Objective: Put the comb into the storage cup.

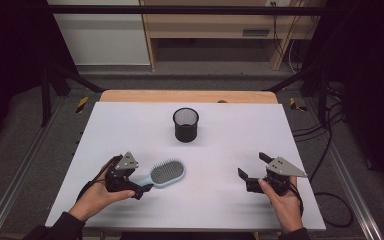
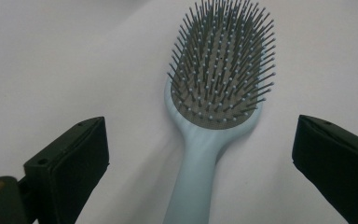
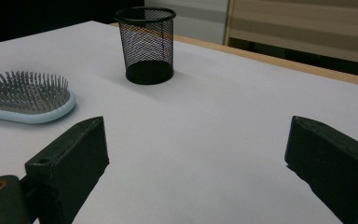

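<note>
A light blue hairbrush (image 1: 167, 173) lies bristles up on the white table (image 1: 230, 125), its handle pointing at my left gripper (image 1: 139, 181). That gripper is open, and in the left gripper view its jaws stand wide apart on either side of the handle (image 2: 193, 182) without touching it, with the bristle head (image 2: 221, 70) beyond them. A black mesh cup (image 1: 186, 125) stands upright at the table's middle back. My right gripper (image 1: 254, 165) is open and holds nothing at the front right. Its view shows the cup (image 3: 145, 44) ahead and the brush head (image 3: 25, 98) at the left.
A wooden strip (image 1: 187, 96) runs along the table's far edge. Behind it stand a wooden shelf unit (image 1: 220, 30) and a white cabinet (image 1: 100, 35). Cables (image 1: 330, 150) lie on the floor to the right. Metal frame rails (image 1: 10, 185) run beside the table.
</note>
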Demonstrator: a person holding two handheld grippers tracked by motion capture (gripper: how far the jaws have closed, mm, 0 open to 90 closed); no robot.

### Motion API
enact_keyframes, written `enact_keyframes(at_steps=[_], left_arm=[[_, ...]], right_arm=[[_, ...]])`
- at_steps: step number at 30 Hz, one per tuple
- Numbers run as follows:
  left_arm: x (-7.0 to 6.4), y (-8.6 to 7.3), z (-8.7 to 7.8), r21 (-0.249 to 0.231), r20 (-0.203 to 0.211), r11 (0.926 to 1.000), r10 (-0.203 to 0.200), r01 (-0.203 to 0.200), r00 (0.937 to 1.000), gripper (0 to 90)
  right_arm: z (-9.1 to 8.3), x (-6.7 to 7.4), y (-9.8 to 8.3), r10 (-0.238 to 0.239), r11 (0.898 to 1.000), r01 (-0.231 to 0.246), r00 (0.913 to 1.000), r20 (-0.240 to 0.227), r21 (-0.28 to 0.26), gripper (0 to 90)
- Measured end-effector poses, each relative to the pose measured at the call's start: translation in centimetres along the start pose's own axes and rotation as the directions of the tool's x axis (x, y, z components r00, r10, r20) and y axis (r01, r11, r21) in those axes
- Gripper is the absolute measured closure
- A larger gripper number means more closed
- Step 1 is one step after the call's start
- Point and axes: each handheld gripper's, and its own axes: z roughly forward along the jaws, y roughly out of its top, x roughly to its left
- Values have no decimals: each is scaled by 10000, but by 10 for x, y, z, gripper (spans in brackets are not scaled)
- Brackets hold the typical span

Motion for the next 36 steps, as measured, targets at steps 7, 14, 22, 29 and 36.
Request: enact_keyframes(at_steps=[7,14,22,29,36], left_arm=[[-3,2,2,372,82,9990,234,-237,9997,40],[-1,1,2,637,72,9974,342,-346,9994,41],[3,-2,-1,746,202,9963,401,-415,9990,62],[4,-3,6,889,334,9946,509,-537,9981,108],[5,-3,10,1119,298,9917,599,-629,9978,185]], right_arm=[[-1,0,-1,24,10000,-23,10000,-76,21,58],[0,0,0,18,10000,-17,10000,-96,66,58],[0,1,0,28,10000,-27,9999,-97,89,58],[-1,1,0,52,10000,-51,9999,-139,68,60],[-1,1,0,55,9999,-53,9999,-155,103,60]])
